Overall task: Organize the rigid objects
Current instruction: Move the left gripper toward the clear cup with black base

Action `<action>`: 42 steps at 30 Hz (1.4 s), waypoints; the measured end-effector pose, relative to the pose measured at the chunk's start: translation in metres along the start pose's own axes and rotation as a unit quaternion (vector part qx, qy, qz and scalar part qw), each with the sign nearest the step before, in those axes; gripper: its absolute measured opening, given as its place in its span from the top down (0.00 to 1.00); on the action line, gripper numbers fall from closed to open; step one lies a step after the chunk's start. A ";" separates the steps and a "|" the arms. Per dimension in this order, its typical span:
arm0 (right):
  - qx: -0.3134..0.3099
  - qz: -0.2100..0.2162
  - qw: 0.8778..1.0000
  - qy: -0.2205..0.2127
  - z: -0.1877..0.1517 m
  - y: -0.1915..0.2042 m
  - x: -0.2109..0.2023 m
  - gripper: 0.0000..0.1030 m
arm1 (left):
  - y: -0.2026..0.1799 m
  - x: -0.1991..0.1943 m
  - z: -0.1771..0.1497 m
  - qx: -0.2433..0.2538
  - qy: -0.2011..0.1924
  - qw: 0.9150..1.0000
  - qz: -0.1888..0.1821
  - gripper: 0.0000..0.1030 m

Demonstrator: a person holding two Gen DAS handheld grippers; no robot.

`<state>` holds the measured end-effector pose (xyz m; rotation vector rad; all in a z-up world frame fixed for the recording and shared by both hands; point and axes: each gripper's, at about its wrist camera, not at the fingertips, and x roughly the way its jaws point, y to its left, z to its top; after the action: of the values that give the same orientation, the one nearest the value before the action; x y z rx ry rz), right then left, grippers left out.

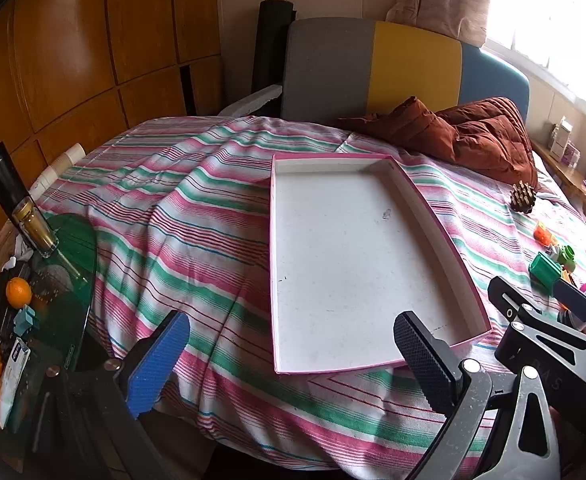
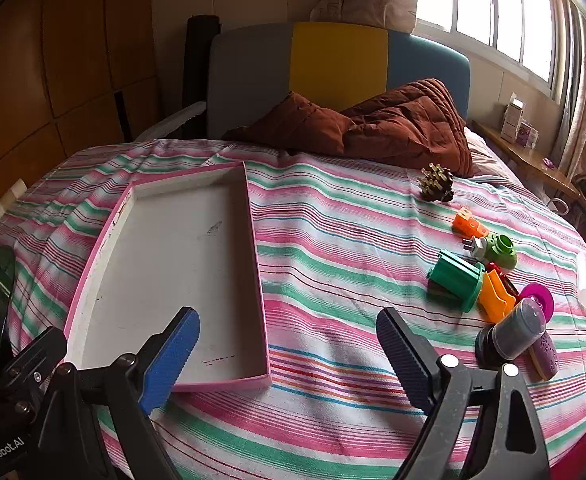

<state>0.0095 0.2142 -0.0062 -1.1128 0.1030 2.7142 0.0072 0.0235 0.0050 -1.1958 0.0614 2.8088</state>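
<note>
Barely begun, by the look of it — left gripper (image 1: 289,364) and right gripper (image 2: 289,360) both spread wide and holding nothing, tray (image 2: 93,264) bare just ahead-left of the right one, toys (image 2: 489,280) scattered off to its right — everything left to sort.

Striped bed (image 2: 333,240); wooden wardrobe (image 1: 73,60); bright window (image 2: 485,0).
</note>
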 end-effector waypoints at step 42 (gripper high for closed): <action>0.409 0.058 0.911 0.006 -0.021 -0.321 -0.003 0.03 | -0.184 0.005 0.005 0.207 0.072 0.918 -0.329 0.00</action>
<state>0.0950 0.5237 -0.0149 -0.8559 1.2060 2.3194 0.0175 0.2076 0.0045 -1.0594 0.2090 1.9956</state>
